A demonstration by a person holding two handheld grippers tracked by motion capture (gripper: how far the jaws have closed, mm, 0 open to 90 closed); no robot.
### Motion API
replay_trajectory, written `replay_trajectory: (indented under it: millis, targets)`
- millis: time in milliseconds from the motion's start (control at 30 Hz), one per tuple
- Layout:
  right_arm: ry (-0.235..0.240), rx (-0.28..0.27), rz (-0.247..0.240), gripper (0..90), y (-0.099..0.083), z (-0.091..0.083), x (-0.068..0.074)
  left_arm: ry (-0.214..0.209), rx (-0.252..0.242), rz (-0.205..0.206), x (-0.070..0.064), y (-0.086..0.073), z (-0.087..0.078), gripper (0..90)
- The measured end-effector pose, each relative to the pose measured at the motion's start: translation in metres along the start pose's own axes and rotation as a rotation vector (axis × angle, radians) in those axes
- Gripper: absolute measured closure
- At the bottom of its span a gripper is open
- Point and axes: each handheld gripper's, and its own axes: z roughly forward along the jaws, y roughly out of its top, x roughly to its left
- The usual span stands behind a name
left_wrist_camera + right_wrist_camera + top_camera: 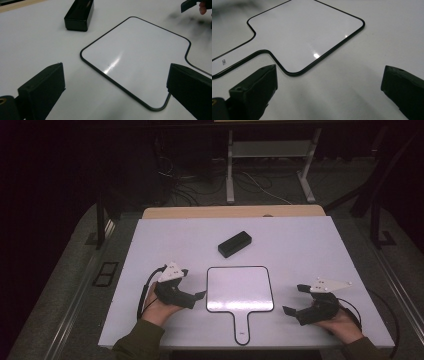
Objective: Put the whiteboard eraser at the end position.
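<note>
A small white paddle-shaped board with a black rim lies flat on the table, its handle toward the near edge. It is blank in the left gripper view and in the right gripper view. A black rectangular eraser block rests beyond the board. My left gripper sits just left of the board, jaws wide apart and empty. My right gripper sits to the board's right, also open with nothing between its jaws.
The white tabletop spreads around the board, with a wooden strip along its far edge. Beyond it are a desk frame's legs and cables on the floor. Black posts stand at the table's left and right.
</note>
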Motion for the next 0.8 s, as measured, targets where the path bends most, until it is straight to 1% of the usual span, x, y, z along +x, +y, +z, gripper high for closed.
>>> replay_trajectory:
  millis: [67,100,200,267,367,400,467,600,667,800]
  targets:
    - [0.001,0.0,-0.001,0.0,0.0,0.0,0.0,0.002,-0.001,-0.001,-0.001,-0.002,-0.002,0.0]
    - [0.002,0.0,-0.001,0.0,0.0,0.0,0.0,0.008,-0.001,-0.006,-0.001,-0.007,-0.006,0.0]
    - [0.003,-0.002,0.001,0.0,0.0,0.0,0.0,0.005,0.007,-0.012,-0.002,-0.014,-0.012,0.0]
    - [0.004,-0.004,0.0,0.0,0.0,0.0,0.0,0.016,0.01,-0.016,-0.004,-0.019,-0.014,0.0]
    - [0.003,-0.004,-0.001,0.0,0.0,-0.001,0.0,0.014,0.024,-0.008,-0.005,-0.028,-0.018,0.0]
    - [0.002,-0.004,0.001,0.0,0.0,-0.001,0.0,0.014,0.024,-0.008,-0.005,-0.028,-0.018,0.0]
    - [0.003,-0.005,0.002,0.0,0.0,-0.001,0.0,0.011,0.027,-0.031,-0.005,-0.034,-0.02,0.0]
    - [0.002,-0.004,0.0,0.0,0.0,-0.001,0.0,0.004,0.024,-0.028,-0.005,-0.032,-0.018,0.0]
    - [0.002,-0.005,0.002,0.0,0.0,-0.001,0.0,0.0,0.032,-0.026,-0.006,-0.032,-0.018,0.0]
    - [0.0,-0.004,0.001,0.0,0.0,-0.001,0.0,-0.002,0.026,-0.026,-0.005,-0.032,-0.017,0.0]
